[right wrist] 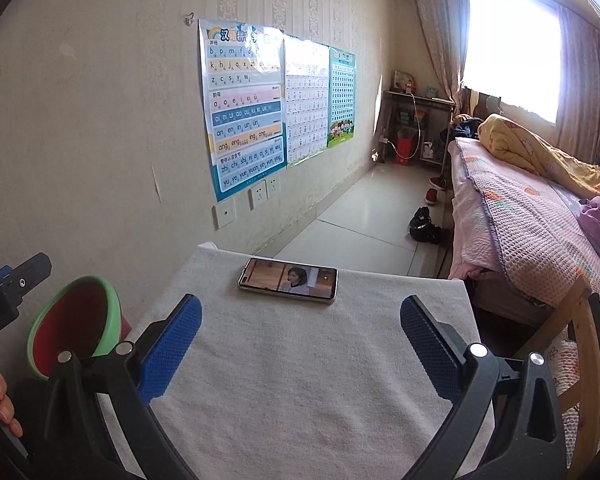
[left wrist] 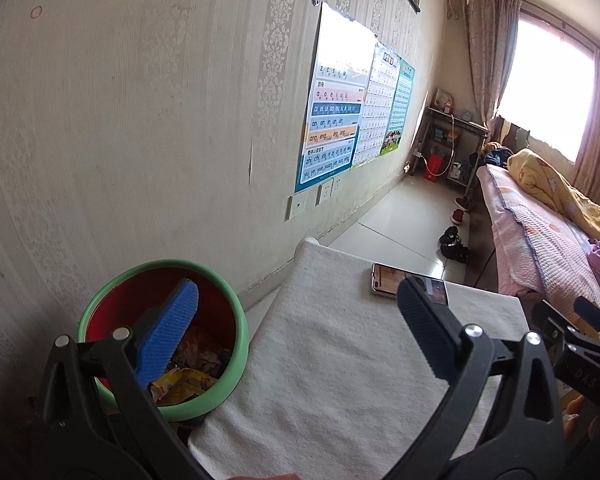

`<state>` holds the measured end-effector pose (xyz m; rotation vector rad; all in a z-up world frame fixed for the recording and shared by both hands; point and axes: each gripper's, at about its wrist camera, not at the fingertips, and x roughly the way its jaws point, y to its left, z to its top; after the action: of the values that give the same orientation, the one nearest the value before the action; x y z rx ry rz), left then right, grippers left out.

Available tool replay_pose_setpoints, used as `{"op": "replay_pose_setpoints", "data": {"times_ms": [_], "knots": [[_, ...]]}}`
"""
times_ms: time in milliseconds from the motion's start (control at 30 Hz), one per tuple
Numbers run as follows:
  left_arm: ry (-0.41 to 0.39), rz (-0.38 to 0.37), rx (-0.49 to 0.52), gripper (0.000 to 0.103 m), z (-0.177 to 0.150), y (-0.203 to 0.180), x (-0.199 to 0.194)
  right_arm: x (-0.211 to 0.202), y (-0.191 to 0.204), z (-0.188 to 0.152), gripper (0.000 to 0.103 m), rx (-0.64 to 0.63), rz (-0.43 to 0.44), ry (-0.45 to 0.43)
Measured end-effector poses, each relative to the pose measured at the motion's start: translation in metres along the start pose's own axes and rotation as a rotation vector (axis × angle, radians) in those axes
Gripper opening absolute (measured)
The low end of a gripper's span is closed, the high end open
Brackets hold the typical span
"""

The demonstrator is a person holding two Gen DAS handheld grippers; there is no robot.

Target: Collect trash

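Observation:
A red bin with a green rim (left wrist: 242, 332) stands on the floor left of a small table covered by a white cloth (left wrist: 332, 360). Crumpled wrappers and yellow packaging (left wrist: 188, 380) lie inside the bin. My left gripper (left wrist: 296, 320) is open with nothing between its blue pads; its left finger hangs over the bin's mouth, its right finger over the cloth. In the right wrist view my right gripper (right wrist: 300, 340) is open and empty above the white cloth (right wrist: 300, 380), with the bin (right wrist: 112, 320) at the lower left. No loose trash shows on the cloth.
A phone (right wrist: 288, 279) with a lit screen lies at the table's far edge, also seen as the phone (left wrist: 384, 278). A bed (right wrist: 520, 208) runs along the right. Shoes (right wrist: 422, 224) sit on the tiled floor. Posters (right wrist: 244, 108) hang on the left wall.

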<state>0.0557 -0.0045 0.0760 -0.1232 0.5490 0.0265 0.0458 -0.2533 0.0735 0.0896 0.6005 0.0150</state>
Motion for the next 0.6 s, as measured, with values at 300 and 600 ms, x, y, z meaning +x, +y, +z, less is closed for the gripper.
{"op": "replay_pose_setpoints", "data": {"times_ms": [300,600], "knots": [[0.001,-0.004,-0.002,0.098,0.0009,0.0014,-0.0005,-0.0002,0.001,-0.0021,0.096,-0.002,0.0,-0.001],[0.002,-0.008,-0.009,0.098,0.0013,0.0024,-0.002,-0.0004,0.001,-0.0027,0.096,-0.001,-0.001,0.002]]}}
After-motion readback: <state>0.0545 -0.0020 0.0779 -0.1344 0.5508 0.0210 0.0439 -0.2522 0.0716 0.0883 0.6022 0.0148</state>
